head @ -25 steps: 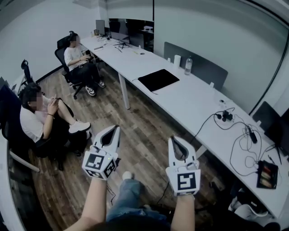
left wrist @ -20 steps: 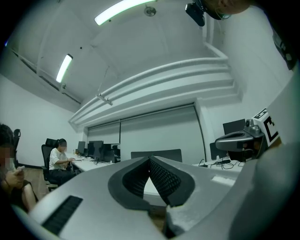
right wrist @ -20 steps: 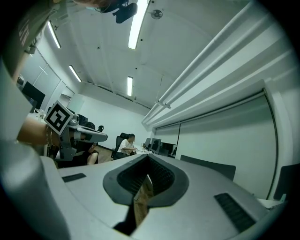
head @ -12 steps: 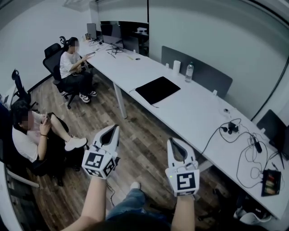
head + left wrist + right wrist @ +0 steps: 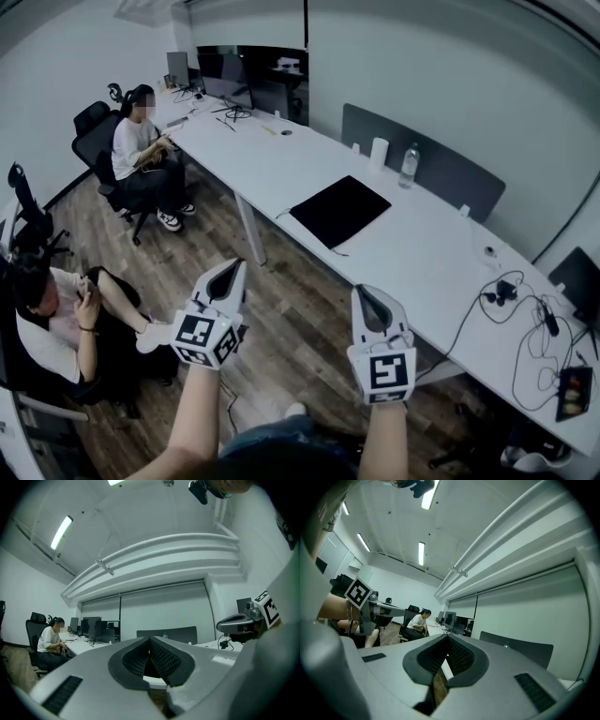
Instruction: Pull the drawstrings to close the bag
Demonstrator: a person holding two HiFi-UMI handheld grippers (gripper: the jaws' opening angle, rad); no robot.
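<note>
- Plainly, the left gripper [image 5: 232,268], lower middle of the head view, has its jaws pressed together, pinching nothing.
- The right gripper [image 5: 360,293], just to its right, is likewise closed and empty, above the wooden floor [image 5: 291,281].
- Where the bag is cannot be told.

White left gripper [image 5: 234,266] and right gripper [image 5: 362,292] bear black-and-white marker cubes [image 5: 204,337].

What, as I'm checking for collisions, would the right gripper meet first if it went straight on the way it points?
Probably the long white table, near the black mat; only open air over the floor lies before it. The right gripper may instead pass above it: height is unclear.
</note>
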